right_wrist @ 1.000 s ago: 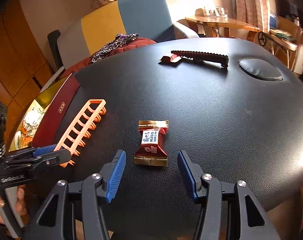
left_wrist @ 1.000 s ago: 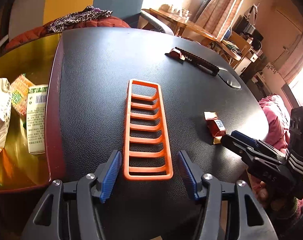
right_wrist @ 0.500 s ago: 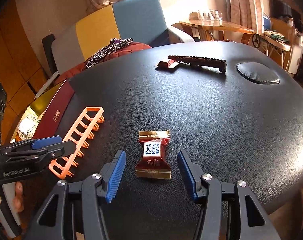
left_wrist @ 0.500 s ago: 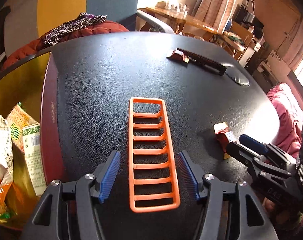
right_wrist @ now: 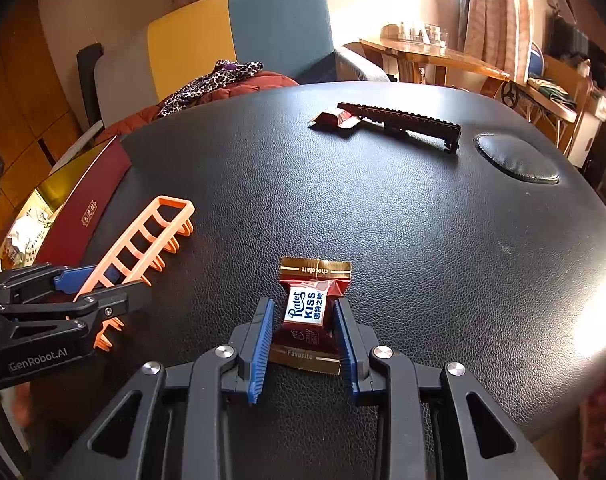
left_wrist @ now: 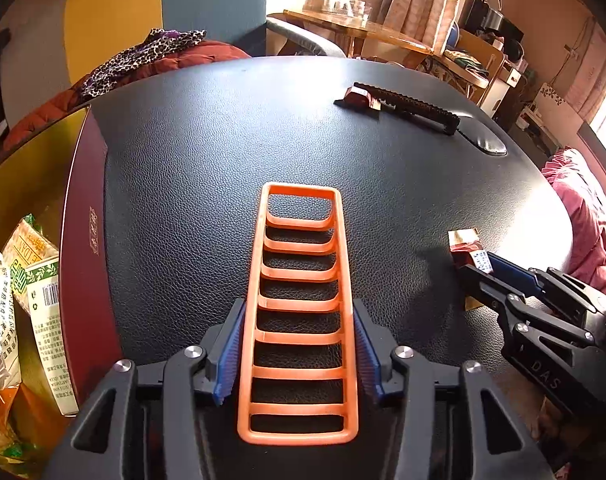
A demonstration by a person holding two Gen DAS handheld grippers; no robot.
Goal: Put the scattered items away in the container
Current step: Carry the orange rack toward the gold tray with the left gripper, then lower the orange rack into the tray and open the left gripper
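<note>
Snacks already lie in the red box (left_wrist: pixel 83 248) at the left edge of the desk (left_wrist: pixel 207 168): packets and a green-and-white carton (left_wrist: pixel 49 332). So part of the tidying is done.

Just right of the box, near the front edge, lies the orange rack (left_wrist: pixel 299 312). The left gripper (left_wrist: pixel 299 356) has its jaws on both long sides of the rack. They have just been closing, and the blue pads look pressed against it.

Further right, the right gripper (right_wrist: pixel 303 344) has also just been closing its jaws. They now squeeze the wrapped chocolate (right_wrist: pixel 309 312), which sits on the desk near the front edge.

At the far right part of the desk lie a second chocolate (right_wrist: pixel 337 120) and a long black toothed bar (right_wrist: pixel 407 122), touching each other. I think four things are left: the rack, both chocolates and the bar.
</note>
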